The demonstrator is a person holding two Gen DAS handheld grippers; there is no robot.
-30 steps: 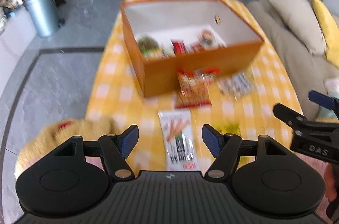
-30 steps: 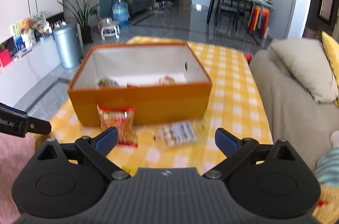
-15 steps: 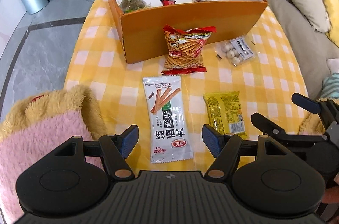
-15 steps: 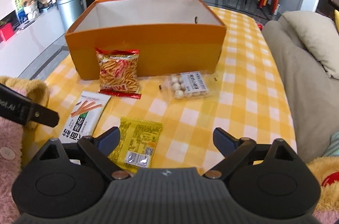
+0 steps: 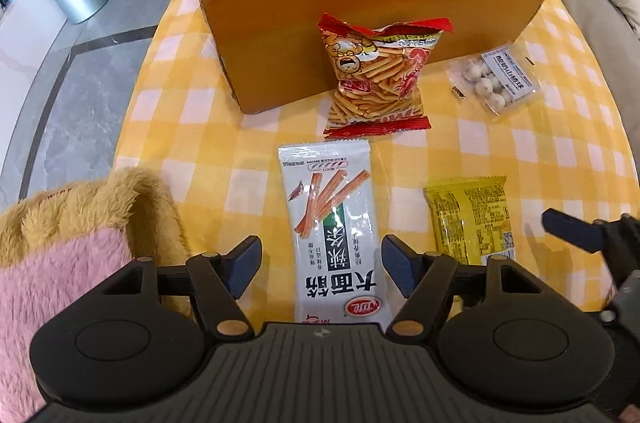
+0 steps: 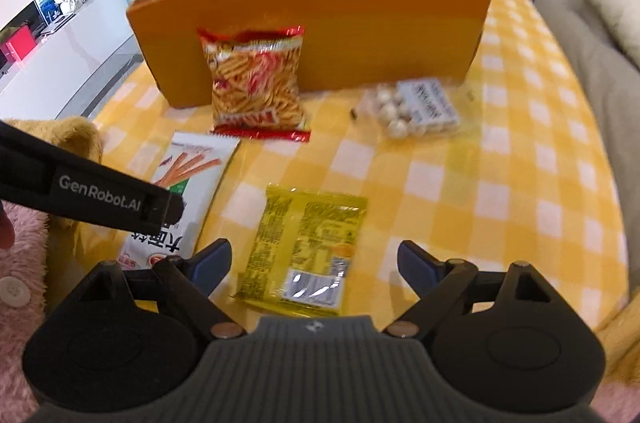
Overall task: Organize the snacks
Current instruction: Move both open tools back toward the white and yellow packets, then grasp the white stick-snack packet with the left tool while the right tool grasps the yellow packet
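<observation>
Over the last second both hands had dropped toward the near edge of the checked table [image 5: 192, 151], so the left gripper [image 5: 322, 271], jaws spread wide, now straddled the near end of the white stick-snack packet [image 5: 332, 223]. The right gripper [image 6: 314, 265], its jaws closing slightly but pressing on nothing, framed the yellow packet [image 6: 308, 243] just right of it. Both packets lay flat and ungrasped, well short of the orange box [image 5: 372, 3] at the far side, so two pickups seemed imminent.
</observation>
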